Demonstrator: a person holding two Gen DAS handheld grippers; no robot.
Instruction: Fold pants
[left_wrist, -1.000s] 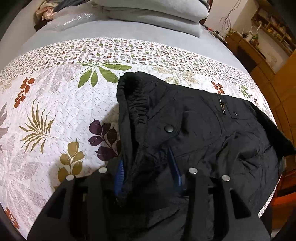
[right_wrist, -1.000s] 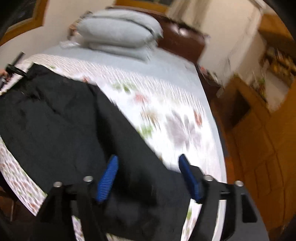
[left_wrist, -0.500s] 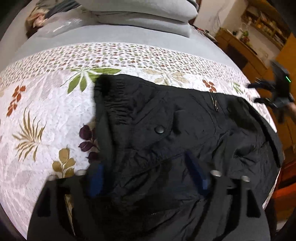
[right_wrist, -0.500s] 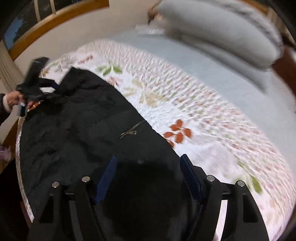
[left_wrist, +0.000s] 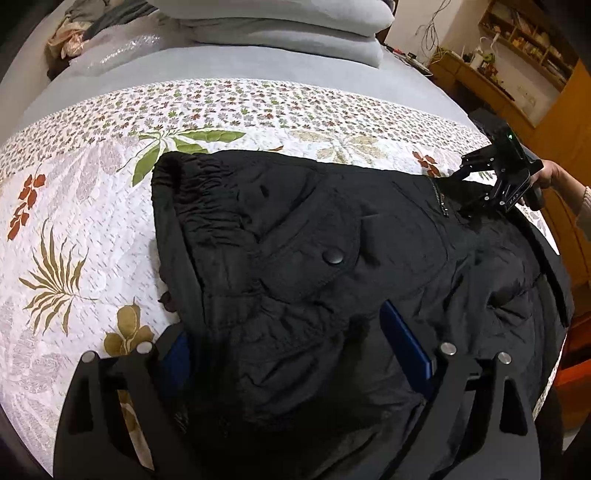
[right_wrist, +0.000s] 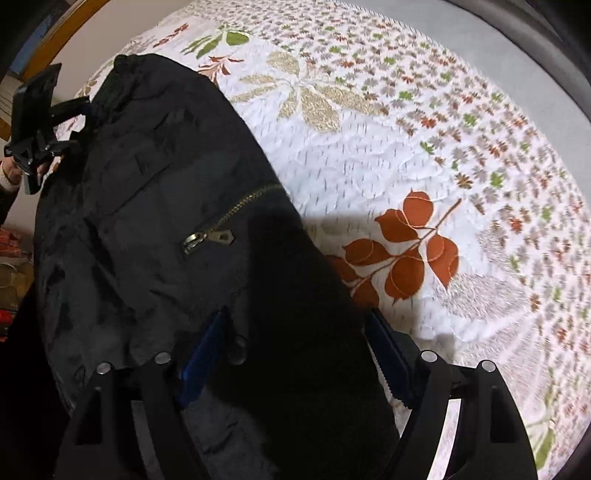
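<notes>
Black pants (left_wrist: 332, 258) lie spread on the floral quilt, elastic waistband at the left, a snap button and a brass zipper showing. They also show in the right wrist view (right_wrist: 166, 221), with the zipper near the middle. My left gripper (left_wrist: 291, 350) is open, its jaws wide apart over the near waist edge of the pants. My right gripper (right_wrist: 295, 350) is open, jaws astride the far edge of the pants beside the zipper. It also shows in the left wrist view (left_wrist: 498, 177), low over the pants at the right. The left gripper shows in the right wrist view (right_wrist: 37, 125).
The white floral quilt (left_wrist: 92, 221) covers the bed. Grey pillows (left_wrist: 288, 26) are stacked at the head. A wooden cabinet and shelves (left_wrist: 517, 55) stand to the right of the bed. The bed's near edge runs just below the pants.
My left gripper has opened and let go of the waistband, which now lies flat. My right gripper has swung round and come down over the far edge of the pants.
</notes>
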